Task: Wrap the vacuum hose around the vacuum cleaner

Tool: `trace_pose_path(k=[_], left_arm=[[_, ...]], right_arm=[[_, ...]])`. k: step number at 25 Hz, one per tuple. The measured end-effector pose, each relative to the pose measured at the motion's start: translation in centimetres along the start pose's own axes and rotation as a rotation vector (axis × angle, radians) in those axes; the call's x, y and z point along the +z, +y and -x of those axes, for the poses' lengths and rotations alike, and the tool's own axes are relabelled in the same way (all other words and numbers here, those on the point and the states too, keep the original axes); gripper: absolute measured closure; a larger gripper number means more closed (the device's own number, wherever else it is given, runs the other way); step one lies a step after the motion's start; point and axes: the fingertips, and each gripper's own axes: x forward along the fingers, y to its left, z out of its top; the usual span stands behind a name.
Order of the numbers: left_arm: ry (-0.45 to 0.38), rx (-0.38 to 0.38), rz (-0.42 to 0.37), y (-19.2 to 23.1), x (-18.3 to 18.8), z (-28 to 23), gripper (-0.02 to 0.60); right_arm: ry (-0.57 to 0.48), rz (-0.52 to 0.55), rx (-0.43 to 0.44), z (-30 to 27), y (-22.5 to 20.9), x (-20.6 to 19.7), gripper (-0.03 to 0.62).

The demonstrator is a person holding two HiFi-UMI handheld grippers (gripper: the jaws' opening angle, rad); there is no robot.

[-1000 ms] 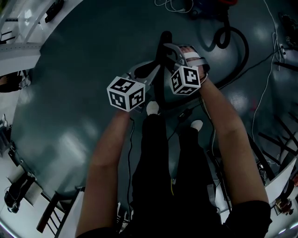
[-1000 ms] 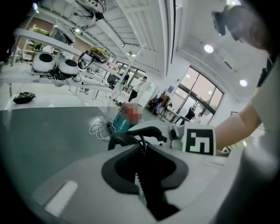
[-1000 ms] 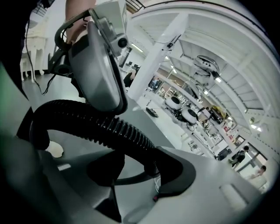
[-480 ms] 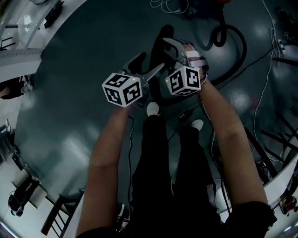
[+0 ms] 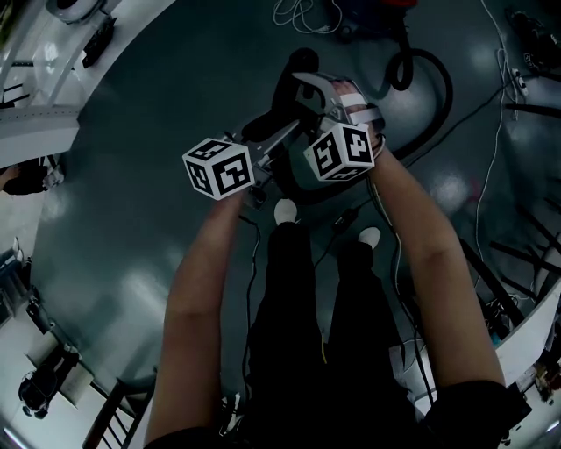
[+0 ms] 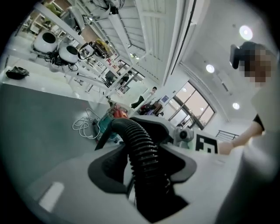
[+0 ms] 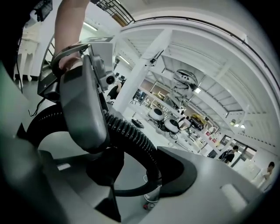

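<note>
The black ribbed hose (image 5: 294,74) is lifted off the floor (image 5: 140,175) in front of the person and caught between both pairs of tongs. Its far stretch curls in a loop on the floor near the vacuum cleaner (image 5: 377,19), at the top edge of the head view. The right tongs (image 7: 140,159) are closed on the hose at a middling width. The left tongs (image 6: 142,151) have just been closing and now clasp it too, the ribs running straight between the pads. The only print that shows is the black-and-white square pattern on each marker cube (image 5: 219,168) (anything on the cleaner is too small to read). Since a second ago both pairs have come up with the hose, and the left cube sits further left.
</note>
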Motion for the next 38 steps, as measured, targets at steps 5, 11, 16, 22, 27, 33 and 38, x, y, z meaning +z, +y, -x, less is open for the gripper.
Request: trace_pose_path(k=[5, 11, 16, 22, 27, 33, 38], left_arm=[[0.09, 0.027, -0.059, -1.6, 0.9, 0.6, 0.364], [0.137, 0.074, -0.161, -4.1, 4.8, 2.5, 0.37], [0.134, 0.102, -0.214, -5.9, 8.7, 3.9, 0.376], [0.206, 0.151, -0.304, -5.8, 11.4, 5.7, 0.383], [0.222, 0.165, -0.341, -4.7, 13.2, 8.1, 0.39], [0.245, 0.167, -0.367, -3.5, 15.1, 11.3, 0.39], [0.22, 0.181, -0.374, -4.2, 15.7, 11.7, 0.39]], right_arm=[[0.009, 0.012, -0.004, 1.4, -1.3, 1.4, 0.34], [-0.01, 0.047, -0.041, 3.3, -4.9, 5.4, 0.327], [-0.017, 0.104, -0.085, 4.3, -8.2, 8.8, 0.327], [-0.023, 0.181, -0.09, 4.5, -10.6, 12.0, 0.303], [-0.017, 0.187, -0.118, 4.1, -12.4, 14.2, 0.289], [0.022, 0.157, -0.159, 3.9, -14.1, 16.2, 0.295], [0.045, 0.137, -0.203, 5.8, -15.9, 16.4, 0.31]])
